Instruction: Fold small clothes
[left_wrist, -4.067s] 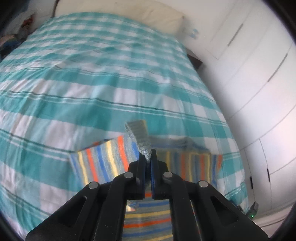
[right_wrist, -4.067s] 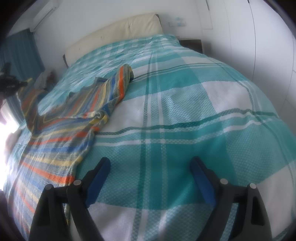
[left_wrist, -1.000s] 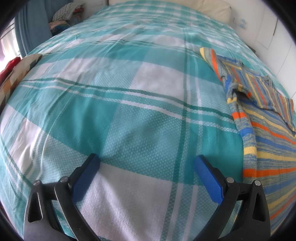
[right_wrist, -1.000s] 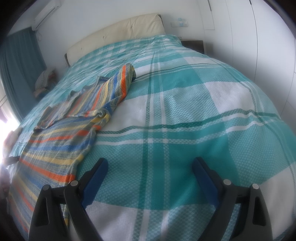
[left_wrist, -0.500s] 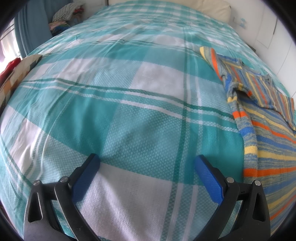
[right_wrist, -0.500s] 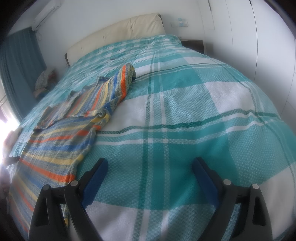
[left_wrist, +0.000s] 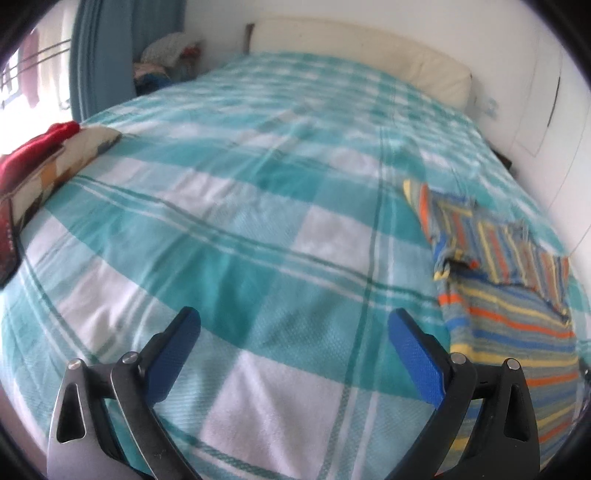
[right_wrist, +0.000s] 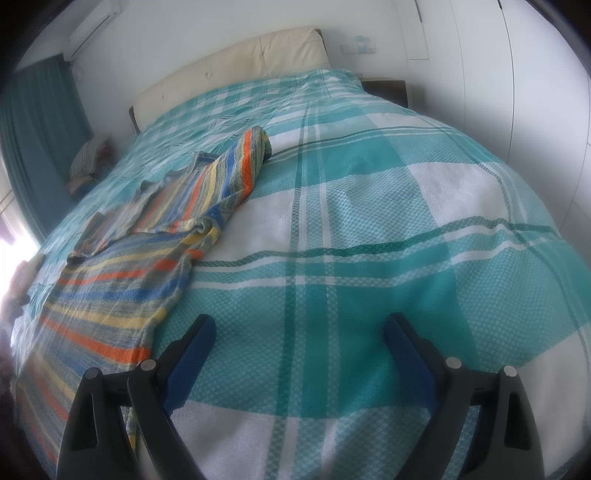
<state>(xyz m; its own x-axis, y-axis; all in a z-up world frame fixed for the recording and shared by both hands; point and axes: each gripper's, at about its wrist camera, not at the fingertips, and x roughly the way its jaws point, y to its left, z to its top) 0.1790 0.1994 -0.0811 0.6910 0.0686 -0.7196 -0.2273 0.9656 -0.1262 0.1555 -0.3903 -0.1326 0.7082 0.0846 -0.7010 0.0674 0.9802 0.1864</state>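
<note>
A small striped knit sweater (right_wrist: 122, 273) in blue, orange, yellow and grey lies flat on the teal checked bedspread (right_wrist: 369, 229), with both sleeves folded across its chest. In the left wrist view the sweater (left_wrist: 509, 295) lies at the right edge. My left gripper (left_wrist: 293, 332) is open and empty above bare bedspread, left of the sweater. My right gripper (right_wrist: 299, 338) is open and empty above bare bedspread, right of the sweater's lower part.
A cream headboard (right_wrist: 236, 62) is at the far end of the bed. White wardrobe doors (right_wrist: 517, 74) run along the right side. Red and patterned cloth (left_wrist: 40, 155) lies at the bed's left edge. A teal curtain (left_wrist: 103, 51) and a clothes pile (left_wrist: 166, 59) are beyond.
The left gripper let go of the sleeve and opened seconds ago. In the last half second its view tilted up and back, showing more of the headboard. The right gripper stays still.
</note>
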